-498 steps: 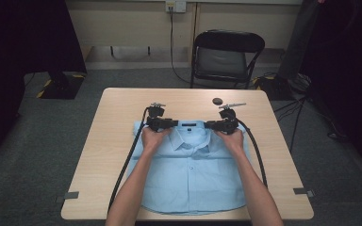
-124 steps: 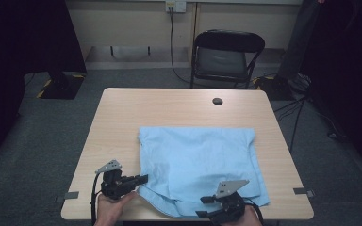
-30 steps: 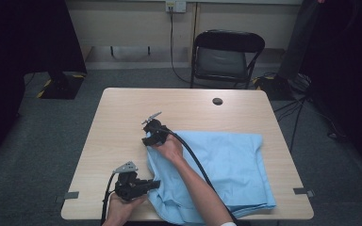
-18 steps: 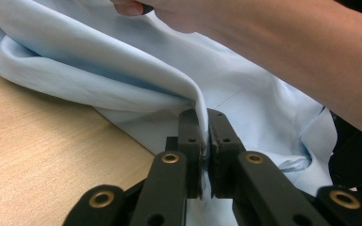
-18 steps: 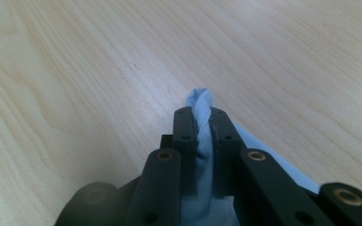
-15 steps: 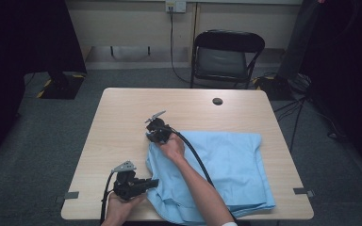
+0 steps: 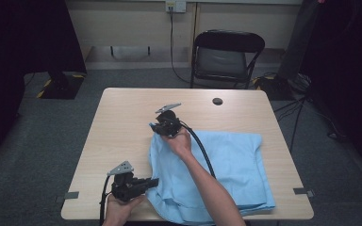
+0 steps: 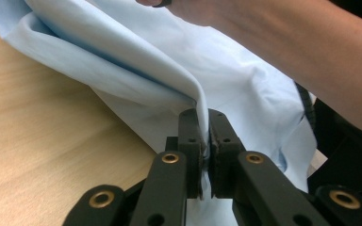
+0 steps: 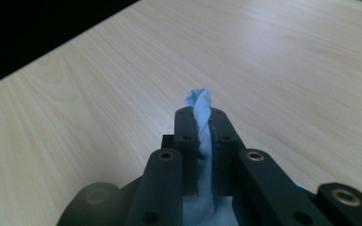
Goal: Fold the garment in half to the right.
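A light blue shirt (image 7: 231, 165) lies folded over the right half of the wooden table (image 7: 122, 117). My left gripper (image 7: 152, 182) is at the table's front left, shut on the shirt's near left edge (image 8: 188, 94); the cloth rises from between its jaws. My right gripper (image 7: 156, 127) is near the table's middle, reached across from the right, and is shut on the shirt's far left corner (image 9: 199, 106), a twisted bit of cloth sticking out past its tips. The right forearm (image 7: 207, 183) lies over the shirt.
A small dark round disc (image 7: 217, 100) sits near the table's far edge. A black folding chair (image 7: 226, 56) stands behind the table. Bare wood spreads across the table's left and far parts. Black cables (image 7: 202, 150) trail from both grippers.
Much earlier the shirt lay spread flat; now its left side is folded over. In the last second the right gripper moved slightly right with the corner; the left gripper barely shifted.
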